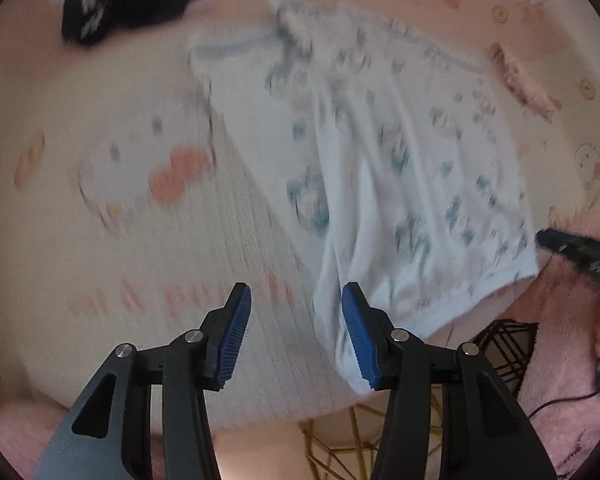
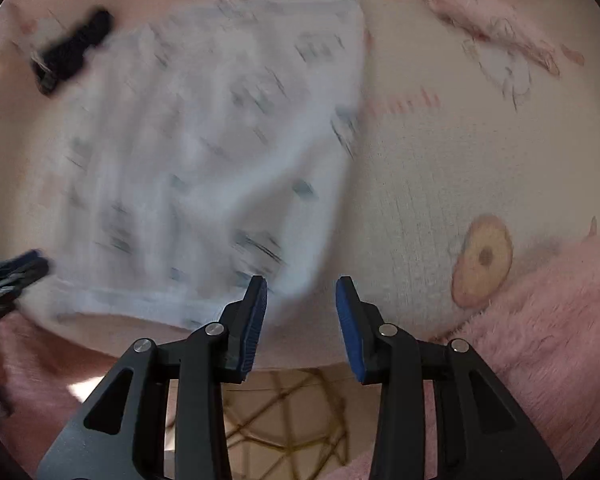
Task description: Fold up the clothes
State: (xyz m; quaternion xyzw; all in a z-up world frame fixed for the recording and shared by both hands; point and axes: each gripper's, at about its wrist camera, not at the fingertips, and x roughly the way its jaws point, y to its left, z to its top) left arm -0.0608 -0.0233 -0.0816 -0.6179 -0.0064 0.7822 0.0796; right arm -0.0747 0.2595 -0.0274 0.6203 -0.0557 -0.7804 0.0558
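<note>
A white garment (image 1: 380, 168) with a blue-grey print lies spread flat on the cloth-covered table (image 1: 100, 220); the picture is blurred by motion. My left gripper (image 1: 296, 292) points down over the garment's near left corner. It is open, and the hem lies beside its right finger (image 1: 358, 332), not pinched. In the right wrist view the same garment (image 2: 220, 140) fills the left half. My right gripper (image 2: 300, 284) hangs open over its near right corner, with cloth under the gap but no pad pressing. Each view shows the other gripper (image 1: 576, 252) (image 2: 12, 276) at the hem's far end.
A black garment (image 1: 132, 0) (image 2: 72, 52) lies at the far left, a folded pink one (image 1: 524, 80) (image 2: 488, 24) at the far right. Fluffy pink fabric (image 2: 540, 320) borders the near table edge. A black wire basket (image 1: 504, 344) and gold wire legs (image 2: 284, 420) show below.
</note>
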